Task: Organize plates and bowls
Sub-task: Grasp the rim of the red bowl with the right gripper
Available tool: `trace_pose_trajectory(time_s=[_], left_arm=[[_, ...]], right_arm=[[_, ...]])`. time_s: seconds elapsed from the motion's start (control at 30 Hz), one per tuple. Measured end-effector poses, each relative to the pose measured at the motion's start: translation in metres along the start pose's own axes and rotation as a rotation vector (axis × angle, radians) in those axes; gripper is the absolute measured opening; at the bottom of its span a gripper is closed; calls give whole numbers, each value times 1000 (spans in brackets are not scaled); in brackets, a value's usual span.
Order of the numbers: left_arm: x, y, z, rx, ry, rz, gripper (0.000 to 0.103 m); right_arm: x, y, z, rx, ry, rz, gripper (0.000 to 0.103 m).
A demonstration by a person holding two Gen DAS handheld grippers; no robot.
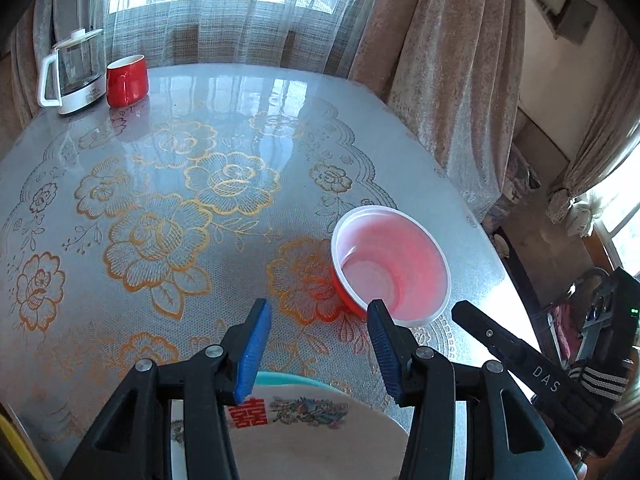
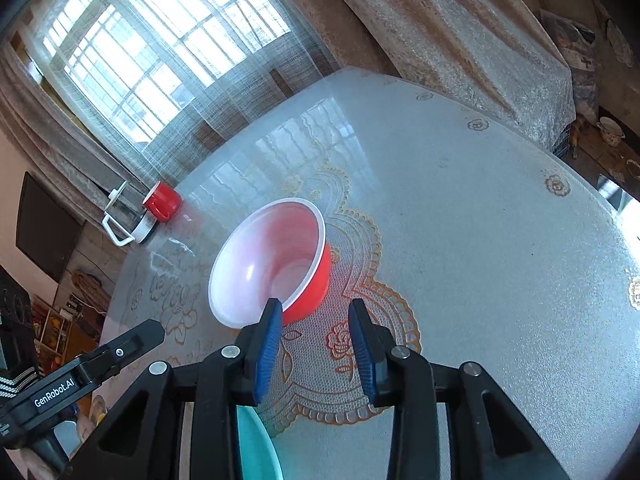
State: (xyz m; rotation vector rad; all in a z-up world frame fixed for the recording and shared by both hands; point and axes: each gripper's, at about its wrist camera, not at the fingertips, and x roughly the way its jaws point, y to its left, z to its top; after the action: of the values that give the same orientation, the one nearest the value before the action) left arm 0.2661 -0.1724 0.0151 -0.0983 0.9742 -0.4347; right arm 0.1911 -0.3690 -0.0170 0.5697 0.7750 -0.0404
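A red bowl with a white inside [image 1: 390, 266] stands on the table near its right edge; it also shows in the right wrist view [image 2: 272, 264]. My left gripper [image 1: 318, 312] is open and empty, hovering above a white plate with red characters and flowers [image 1: 304, 436] that lies on a teal plate [image 1: 288, 379]. Its right finger is close to the bowl's near rim. My right gripper [image 2: 316, 316] is open and empty just in front of the bowl, its left finger at the rim. The teal plate's edge [image 2: 256, 448] shows below it.
A glass kettle with a white handle [image 1: 72, 72] and a red mug [image 1: 127, 80] stand at the table's far left corner. The table [image 1: 224, 128] has a glossy floral cover. Curtains hang behind and to the right. The table edge runs close by the bowl.
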Motion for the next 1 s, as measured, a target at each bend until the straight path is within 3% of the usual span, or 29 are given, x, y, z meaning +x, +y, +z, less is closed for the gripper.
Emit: trace_pose_trajectory(time_s=[0.27,0.63,0.8,0.93,1.0], left_arm=[[26,4,10,-9,17,17,50],[33,22,19,-84,44,-45,48],[36,14,25,-62,51,-61,45],[50,4,25,-15,89,-48,43],[54,0,22,-2,106,-54,34]], right_arm=[[13,-5,16,29,-2,19,35],[18,-10,26,34,0,30,34],[25,-11,27,47,18,27,28],[33,-5,23,17,48,10,15],[35,0,21,-5,53,10,13]])
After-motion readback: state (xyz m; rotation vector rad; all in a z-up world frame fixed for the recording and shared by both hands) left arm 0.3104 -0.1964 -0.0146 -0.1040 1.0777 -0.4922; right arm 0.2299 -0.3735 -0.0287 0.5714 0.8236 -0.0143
